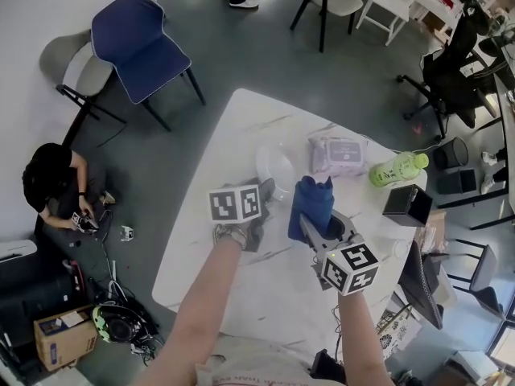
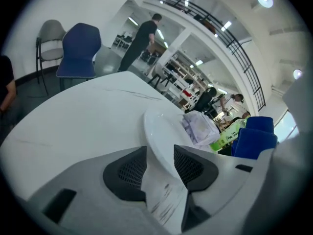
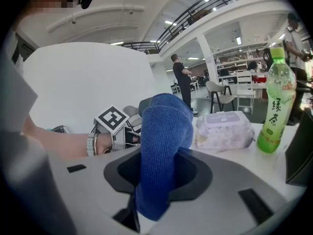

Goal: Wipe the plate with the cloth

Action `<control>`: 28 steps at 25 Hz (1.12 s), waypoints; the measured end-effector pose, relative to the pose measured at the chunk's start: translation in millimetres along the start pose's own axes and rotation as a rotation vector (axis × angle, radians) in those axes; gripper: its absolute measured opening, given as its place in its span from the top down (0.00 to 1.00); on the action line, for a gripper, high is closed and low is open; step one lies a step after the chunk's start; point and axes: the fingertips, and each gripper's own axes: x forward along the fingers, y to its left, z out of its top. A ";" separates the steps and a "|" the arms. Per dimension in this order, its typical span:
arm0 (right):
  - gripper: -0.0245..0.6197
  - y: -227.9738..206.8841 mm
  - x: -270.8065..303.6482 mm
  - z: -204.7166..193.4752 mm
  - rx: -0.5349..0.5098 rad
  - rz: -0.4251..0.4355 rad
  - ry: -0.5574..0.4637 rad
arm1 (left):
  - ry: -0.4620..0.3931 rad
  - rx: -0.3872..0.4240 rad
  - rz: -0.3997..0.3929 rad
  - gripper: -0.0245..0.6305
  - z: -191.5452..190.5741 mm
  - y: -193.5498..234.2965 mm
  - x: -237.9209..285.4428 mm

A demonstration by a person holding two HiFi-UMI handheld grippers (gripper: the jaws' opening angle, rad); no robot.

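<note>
Right hand-held gripper (image 3: 159, 175): nearest the person, pinching the cloth between its pads.
Cloth (image 3: 164, 146): a blue bunch standing up out of the jaws. It is beside the plate's right edge, not on it.
Cloth risk: only a narrow fold looks to be clamped. Dragging it hard over the plate could pull it free or bunch it up, so that hard jaw rather than fabric meets the plate.
Left hand-held gripper (image 2: 160, 153): jaws spread wide, tilted down at the desk (image 1: 193, 264), pressing on nothing.
Plate (image 2: 161, 129): white, lying flat on the white desk, its near rim between the left jaw tips or just ahead of them; I cannot tell if a pad touches it.
Plate risk: it is unheld, so a wipe now would probably slide or spin it on the smooth top. Closing the left jaws off the rim could tip it or nudge it towards the clutter behind.
Beyond the plate: a wipes pack (image 1: 338, 153) close behind it, then a green bottle (image 1: 397, 170) and a black box (image 1: 406, 205) to the right. A shoved plate would hit the pack first.
Head view only: the overall layout of plate, cloth and both grippers; white on white, the plate is faint.
Left gripper view only: the rim's place at the open jaws.
Right gripper view only: the pinch on the cloth; no plate shows there.
</note>
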 end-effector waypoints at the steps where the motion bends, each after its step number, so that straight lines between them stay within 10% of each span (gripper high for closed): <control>1: 0.77 -1.9 1.6 -2.4 0.005 -0.004 0.005 | 0.012 0.004 0.016 0.72 0.2 -0.1 3.3; 18: 0.77 -3.1 -4.5 -6.5 0.025 -0.024 -0.020 | -0.024 -0.265 -0.136 0.94 7.5 -8.4 4.9; 28: 0.77 2.0 -23.2 5.4 0.020 -0.032 -0.061 | -0.057 -0.186 -0.153 0.95 9.4 -27.9 -18.3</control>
